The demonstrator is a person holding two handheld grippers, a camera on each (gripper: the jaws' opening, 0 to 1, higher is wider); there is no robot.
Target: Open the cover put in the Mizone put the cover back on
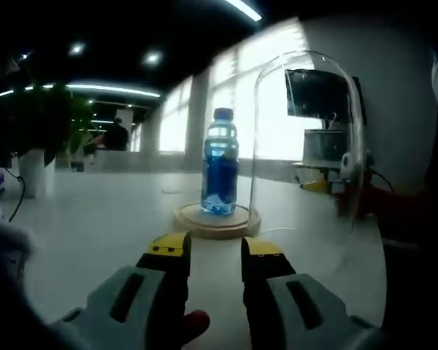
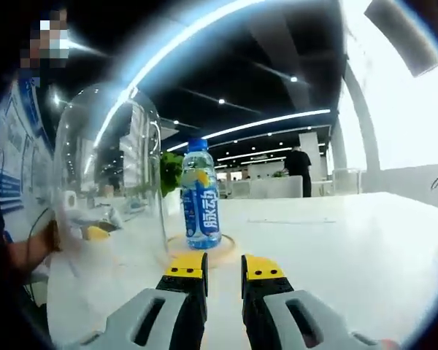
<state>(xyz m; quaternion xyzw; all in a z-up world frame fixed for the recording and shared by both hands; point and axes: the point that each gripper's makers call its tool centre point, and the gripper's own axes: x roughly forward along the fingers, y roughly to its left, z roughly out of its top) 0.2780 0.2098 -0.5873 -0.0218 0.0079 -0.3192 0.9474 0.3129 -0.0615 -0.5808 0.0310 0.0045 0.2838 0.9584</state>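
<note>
The white table (image 1: 95,211) spreads wide across both views, pale and bare around the task's things. On it, in the left gripper view, the clear glass dome cover (image 1: 310,146) stands to the right of the wooden base, off it, tall and rounded at the top; in the right gripper view the same cover (image 2: 106,175) rises at the left, just beside the base. Whether its rim rests on the table or is held a little above it is hard to tell through the glass.

The Mizone bottle (image 1: 220,164) stands upright on the round wooden base (image 1: 217,220), blue-labelled with a blue cap; in the right gripper view the bottle (image 2: 200,195) sits centred on the base (image 2: 223,251), uncovered.

A potted plant (image 1: 36,138) stands at the far left of the table, and a person (image 2: 301,169) stands well back in the room.

The left gripper (image 1: 215,251) hangs low over the table just short of the base, its yellow-tipped jaws parted by a narrow gap with nothing between them. The right gripper (image 2: 224,266) sits likewise near the base, jaws slightly apart and empty.
</note>
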